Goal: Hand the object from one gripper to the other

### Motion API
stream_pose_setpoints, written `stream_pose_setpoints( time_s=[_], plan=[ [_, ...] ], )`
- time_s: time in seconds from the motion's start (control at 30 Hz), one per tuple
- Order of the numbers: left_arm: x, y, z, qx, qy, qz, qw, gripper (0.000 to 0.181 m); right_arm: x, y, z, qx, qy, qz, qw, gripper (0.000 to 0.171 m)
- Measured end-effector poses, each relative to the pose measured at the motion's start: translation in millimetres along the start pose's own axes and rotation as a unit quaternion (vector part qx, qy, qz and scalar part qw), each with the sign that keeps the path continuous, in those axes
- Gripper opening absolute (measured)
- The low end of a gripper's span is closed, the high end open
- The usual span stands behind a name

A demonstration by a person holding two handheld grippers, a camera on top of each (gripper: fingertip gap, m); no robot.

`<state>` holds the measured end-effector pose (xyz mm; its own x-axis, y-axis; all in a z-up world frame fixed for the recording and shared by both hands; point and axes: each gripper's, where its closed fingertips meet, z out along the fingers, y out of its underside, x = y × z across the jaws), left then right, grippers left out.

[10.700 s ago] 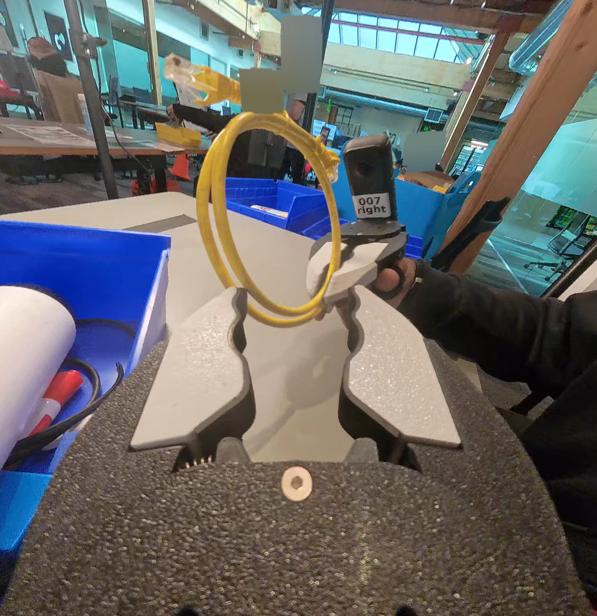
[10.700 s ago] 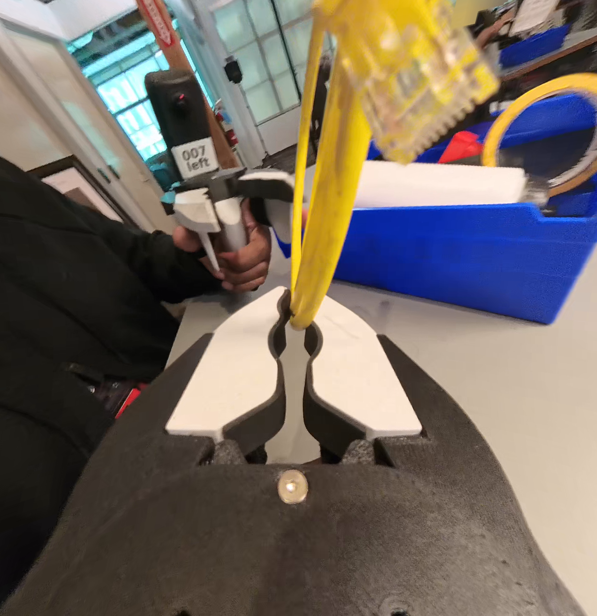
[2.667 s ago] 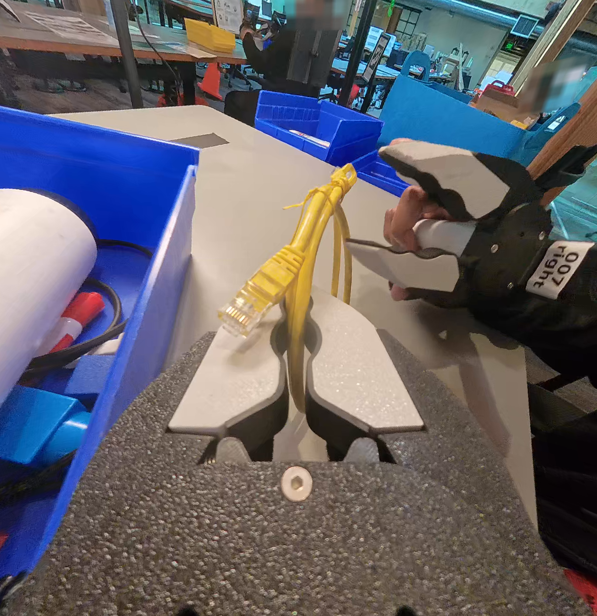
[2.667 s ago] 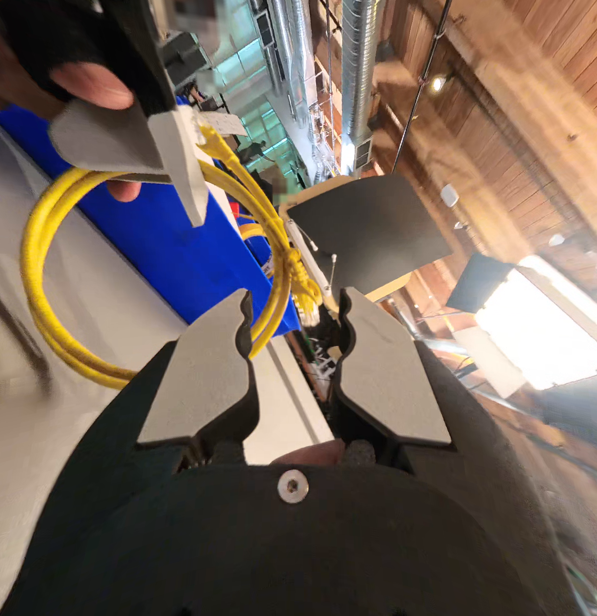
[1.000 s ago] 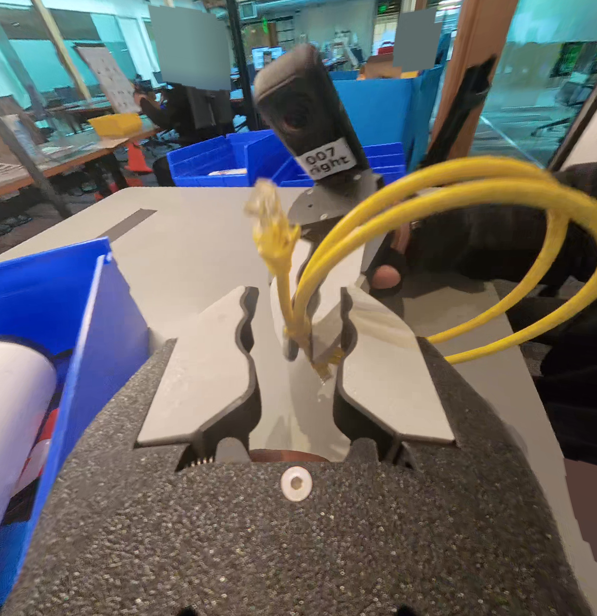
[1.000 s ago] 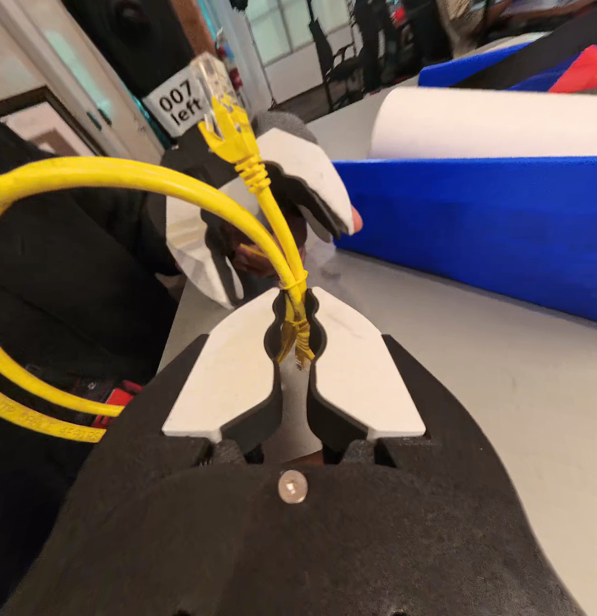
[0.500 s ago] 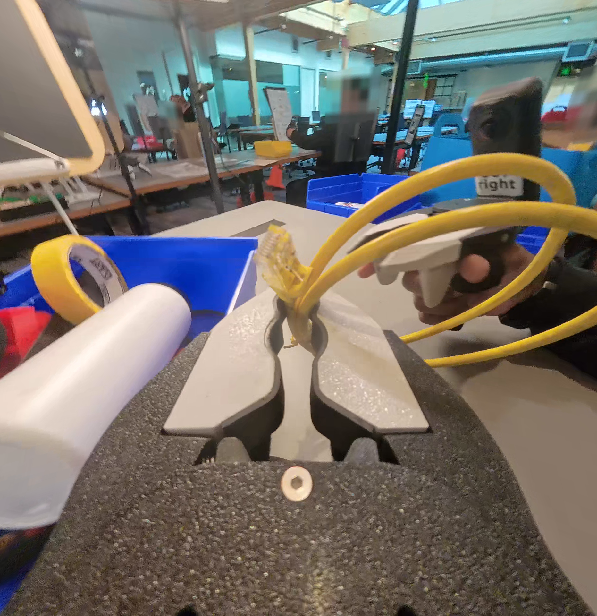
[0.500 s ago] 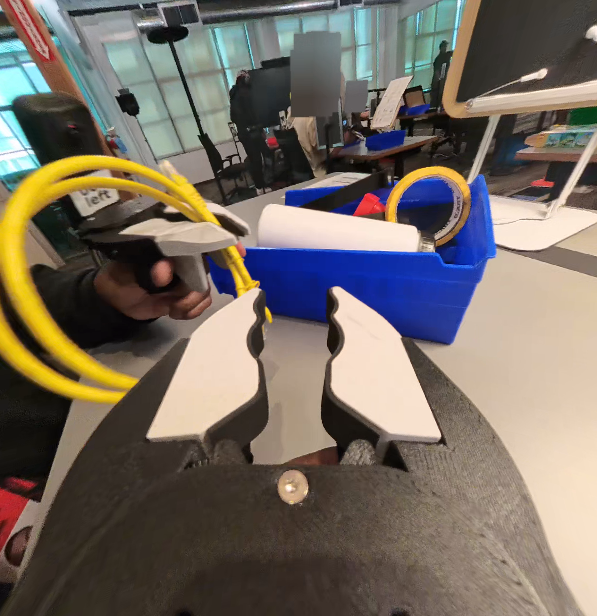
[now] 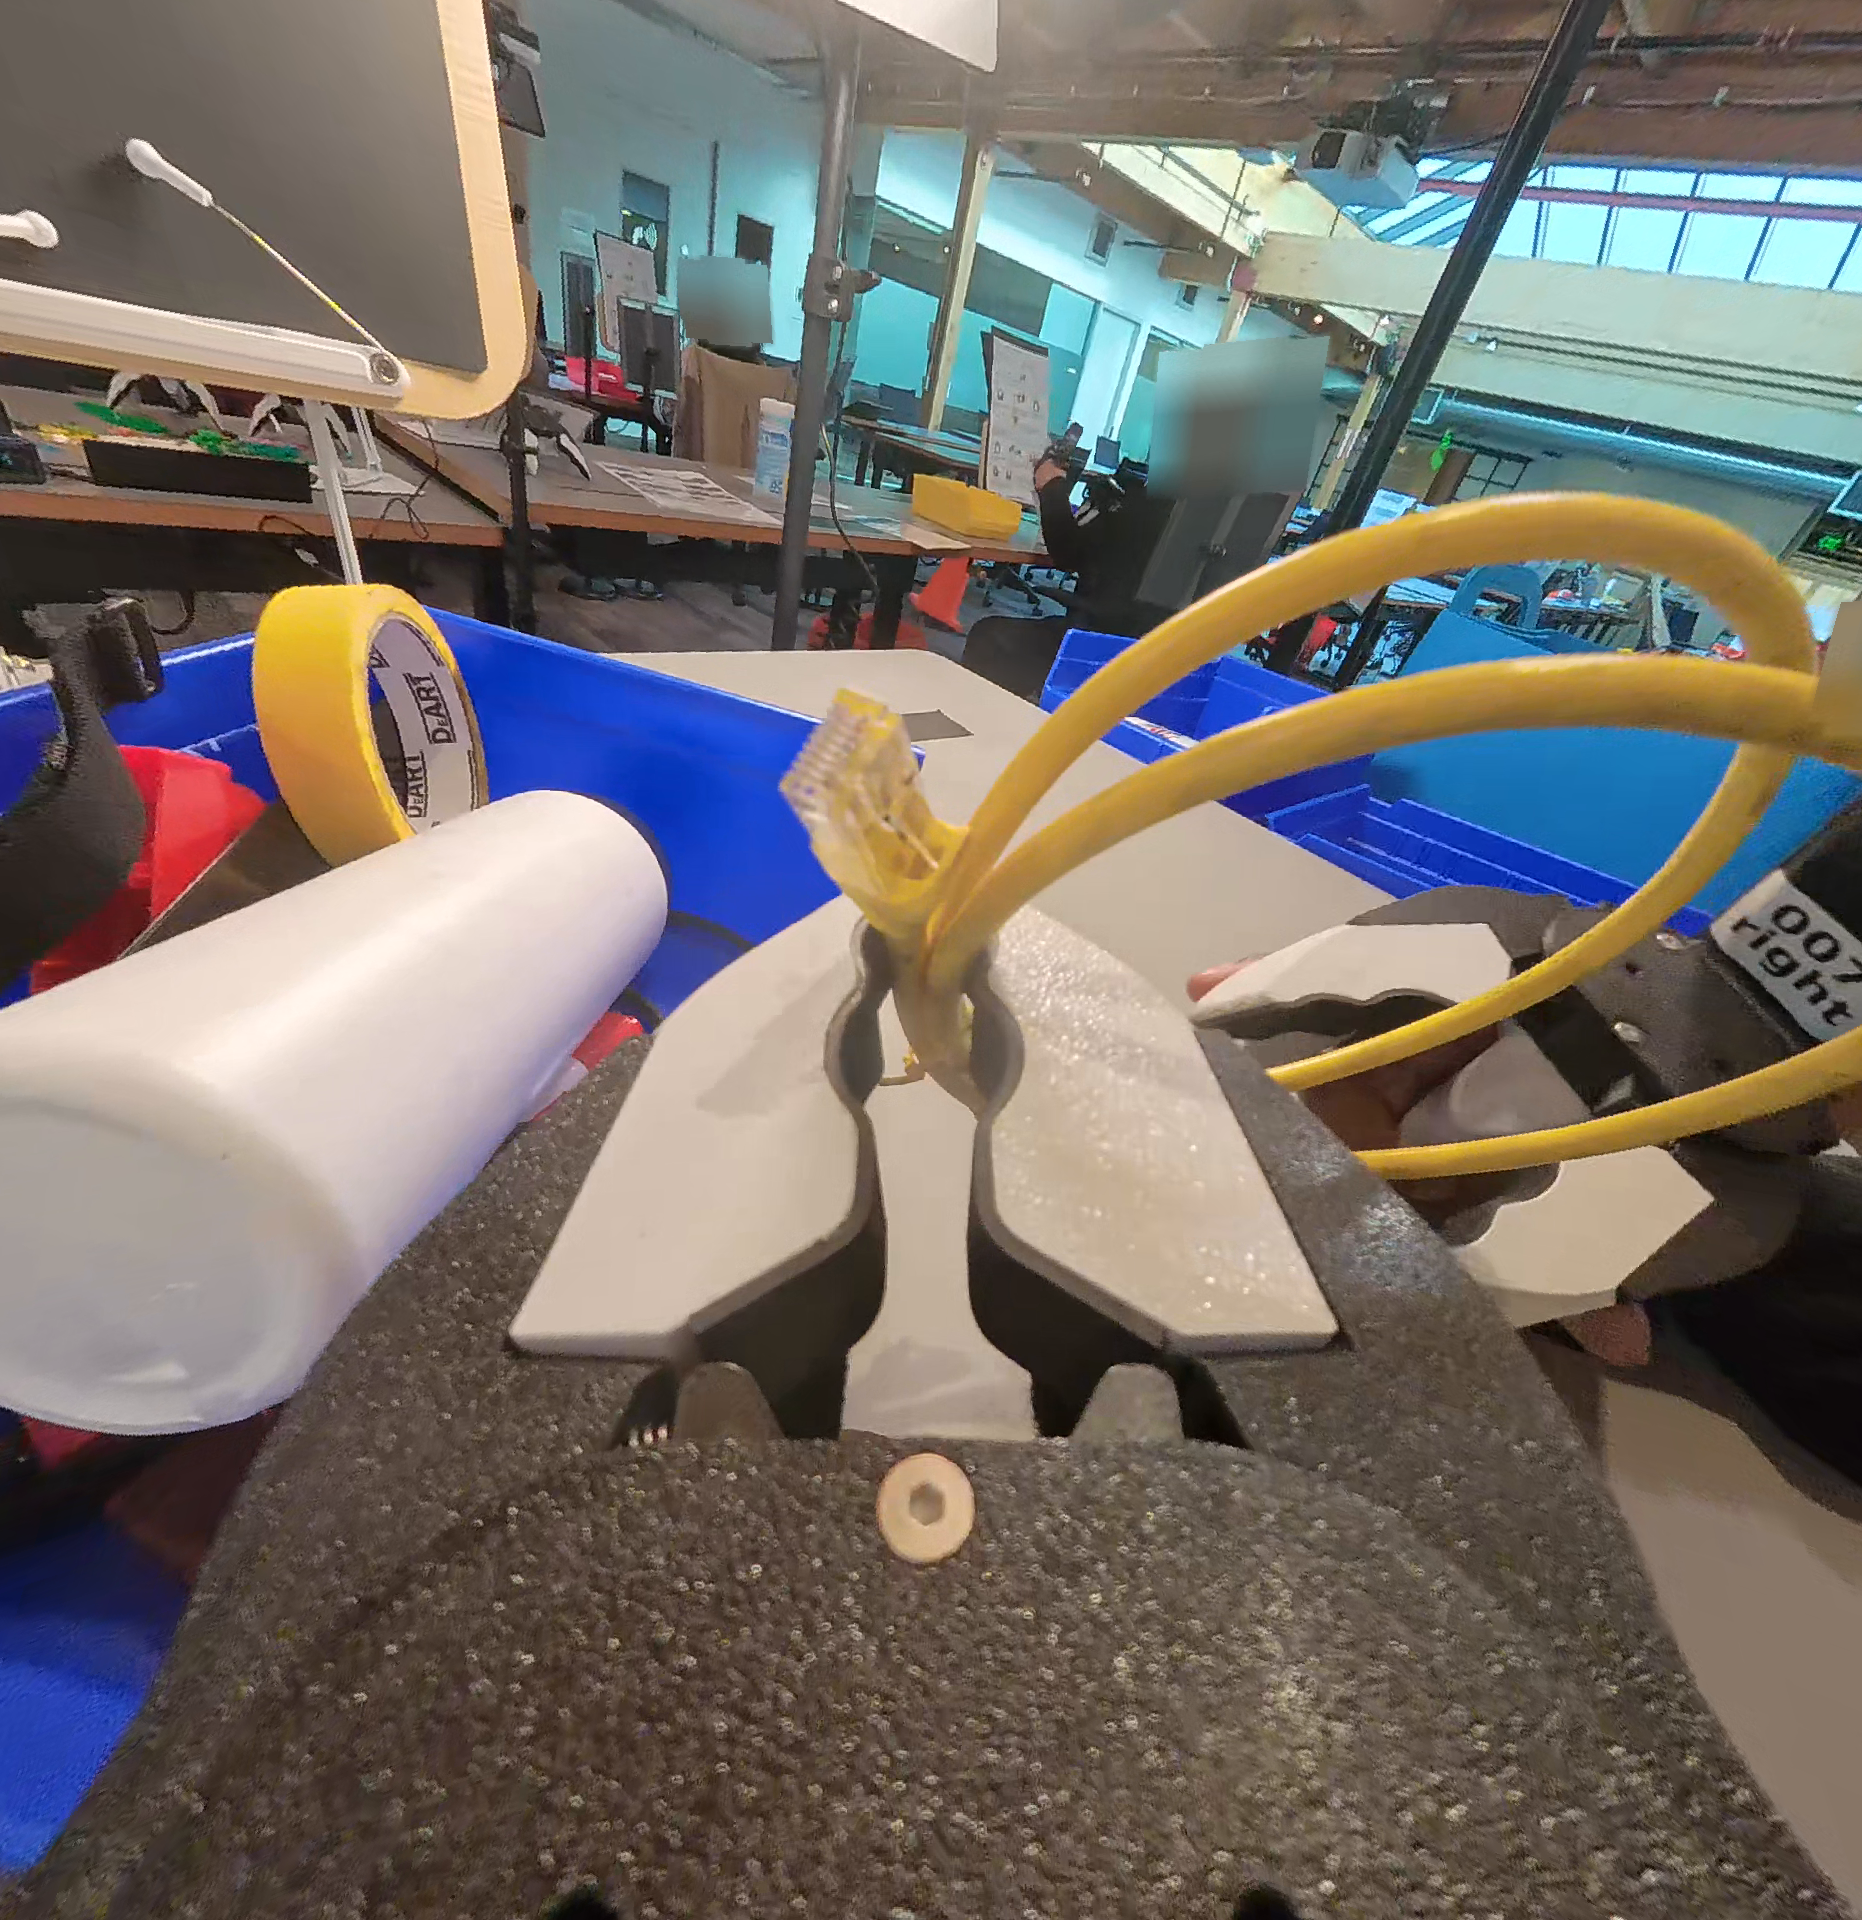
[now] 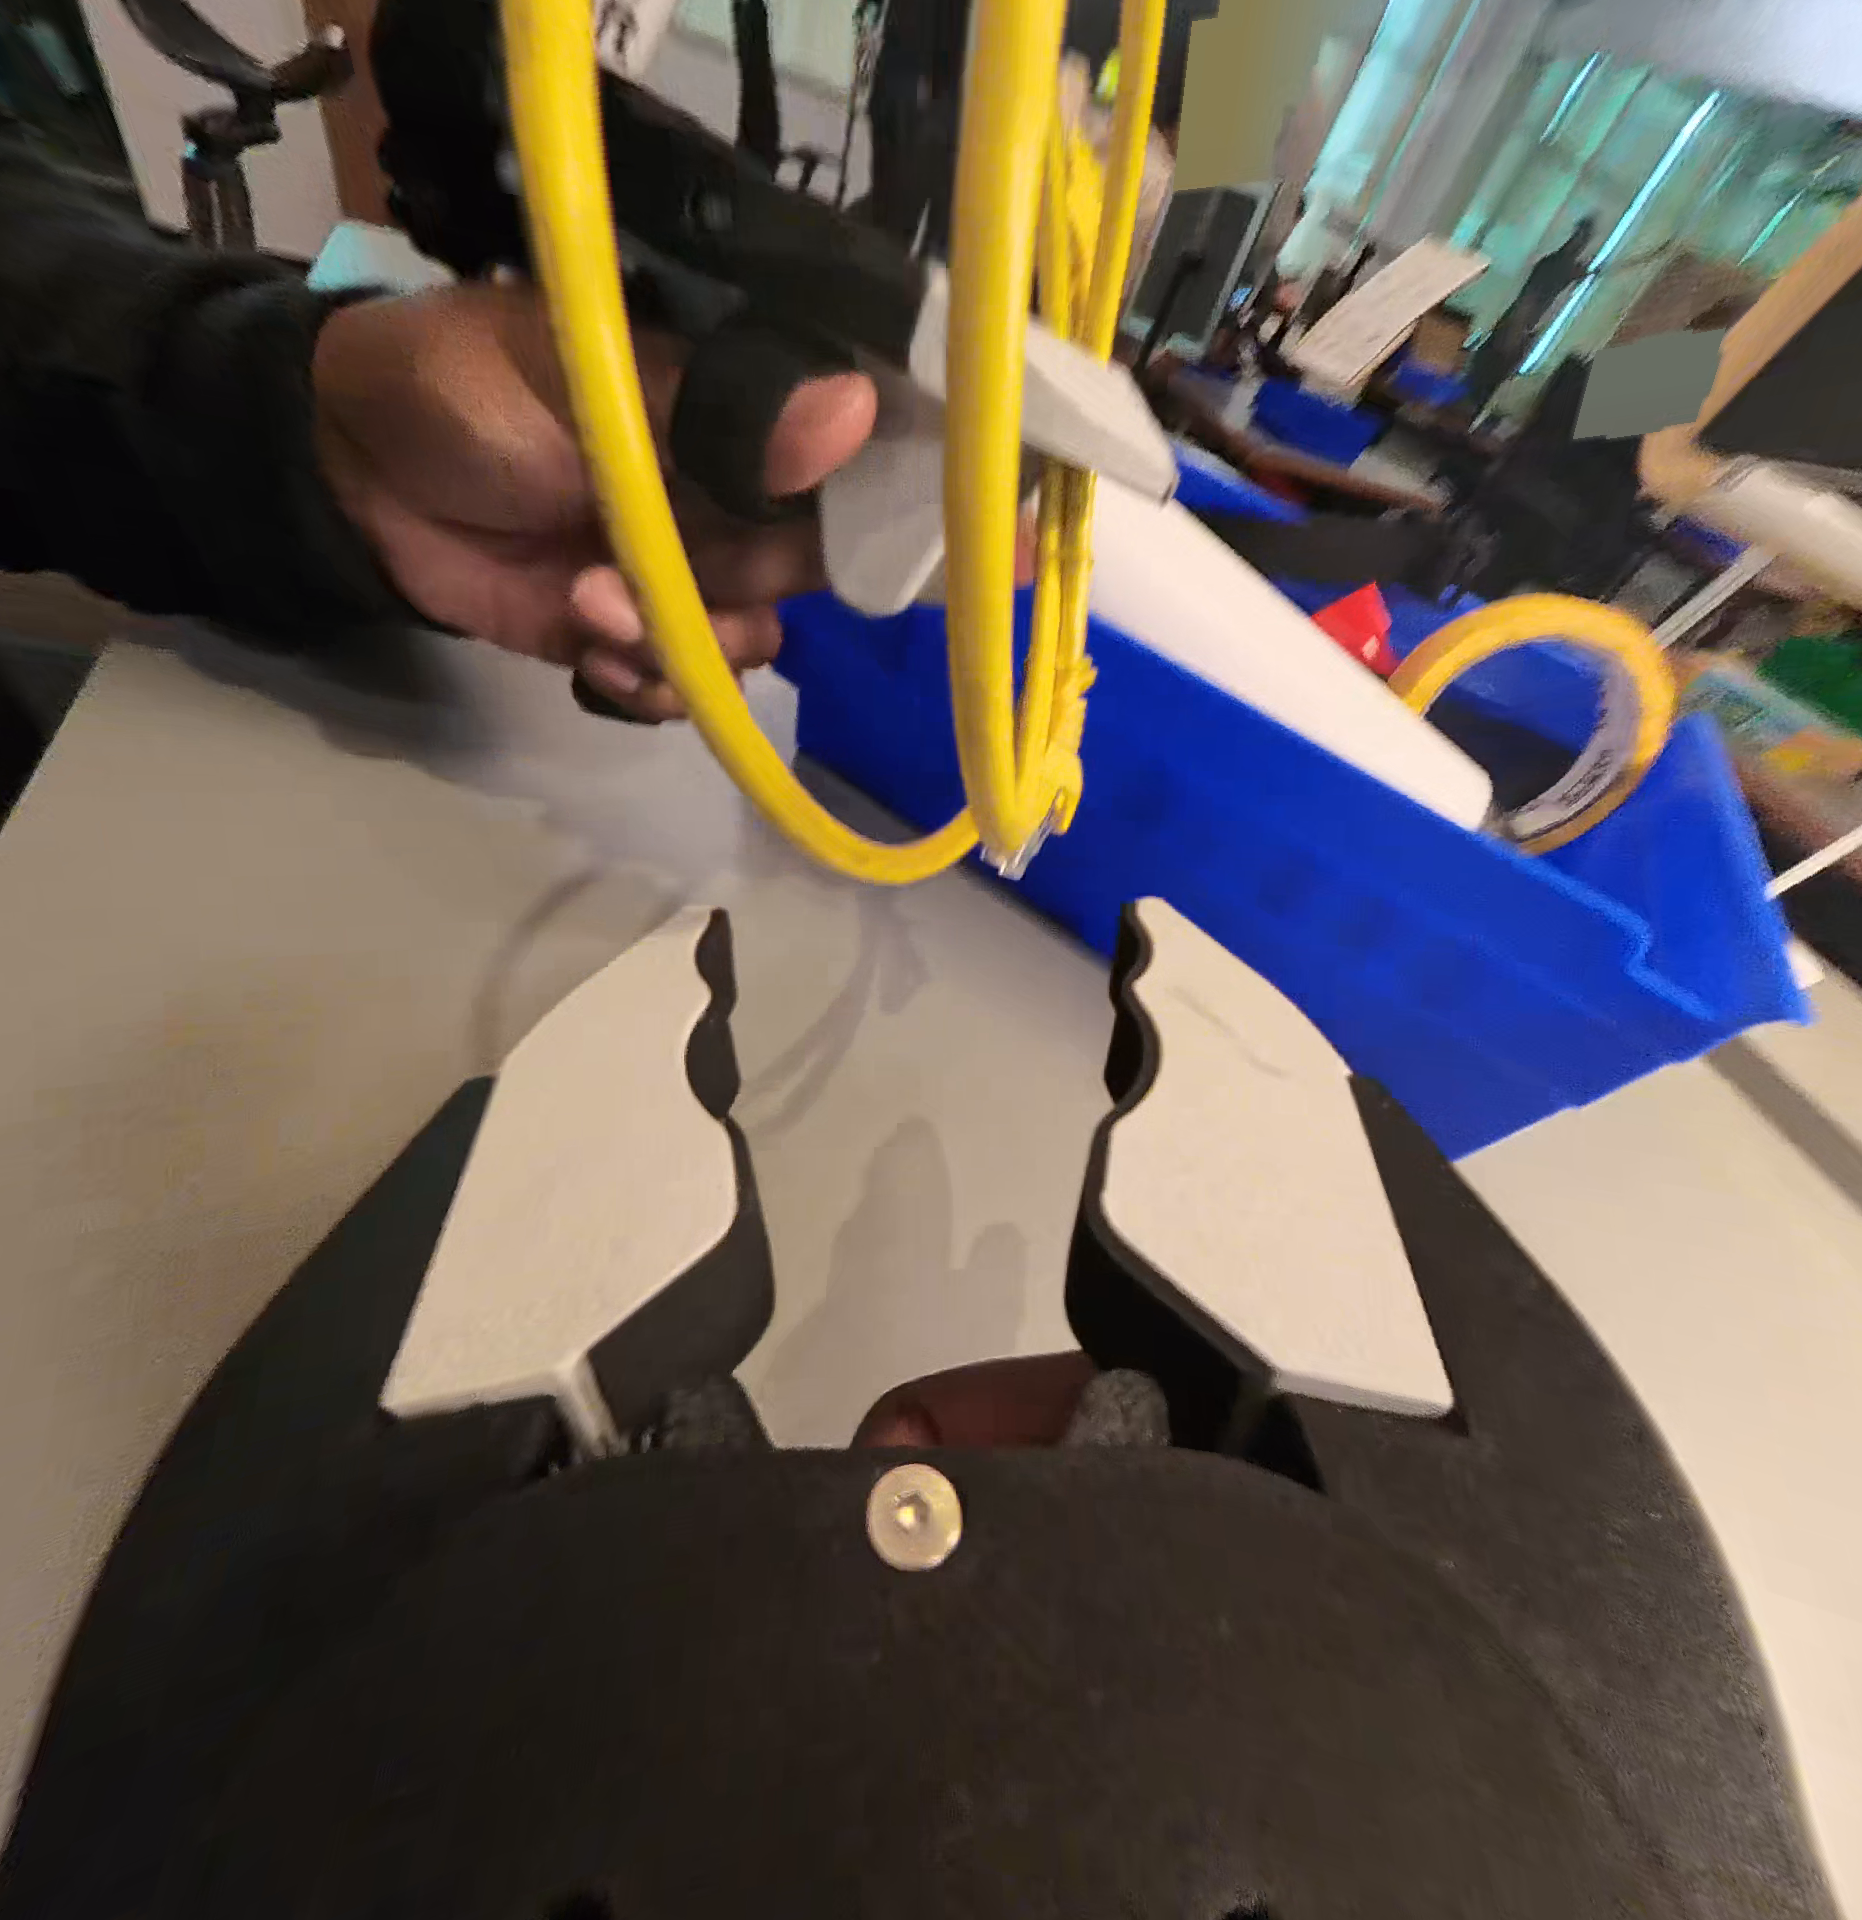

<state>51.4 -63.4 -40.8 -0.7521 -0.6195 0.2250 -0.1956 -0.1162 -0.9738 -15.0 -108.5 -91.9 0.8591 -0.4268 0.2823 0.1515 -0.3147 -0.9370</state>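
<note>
Change: the right gripper [image 10: 922,935] has let go and drawn back from the yellow cable [image 9: 1353,727]; its jaws are spread wider than half a second ago, and the cable has passed to the left gripper [image 9: 927,935].
Left gripper: clenched on the bundled ends of the cable, a clear plug [image 9: 854,769] sticking up just above the fingertips.
Right gripper: released and empty, held low over the grey table [image 10: 231,987].
Cable: its loops arc up and right from the left gripper, hanging above and ahead of the right gripper, not touching it.
Hand [image 10: 511,488]: dark-sleeved, wrapped around the left gripper's handle.
Blue bin [image 10: 1374,904]: beside the left gripper, holding a white cylinder [image 9: 283,1070], a yellow tape roll [image 9: 355,717] leaning on it, and a red item [image 9: 179,810].
</note>
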Motion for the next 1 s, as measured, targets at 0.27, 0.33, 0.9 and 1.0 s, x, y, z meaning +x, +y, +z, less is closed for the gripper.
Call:
stream_pose_setpoints(
  time_s=[0.27, 0.33, 0.9, 1.0],
  plan=[
    [7, 5, 3, -0.014, 0.015, 0.014, 1.0, 0.013, 17, -28, -14, 0.105, 0.039, 0.037, 0.993, 0.011],
    [13, 8, 4, -0.024, 0.038, 0.023, 0.999, 0.02, 25, -29, -20, 0.113, 0.036, 0.065, 0.991, 0.01],
    [50, 34, 4, -0.105, 0.16, 0.124, 0.974, 0.06, 35, -5, -63, 0.072, -0.128, 0.273, 0.951, 0.005],
    [61, 46, 2, -0.128, 0.19, 0.142, 0.963, 0.055, 21, -2, -59, 0.049, -0.157, 0.264, 0.95, 0.005]
  ],
)
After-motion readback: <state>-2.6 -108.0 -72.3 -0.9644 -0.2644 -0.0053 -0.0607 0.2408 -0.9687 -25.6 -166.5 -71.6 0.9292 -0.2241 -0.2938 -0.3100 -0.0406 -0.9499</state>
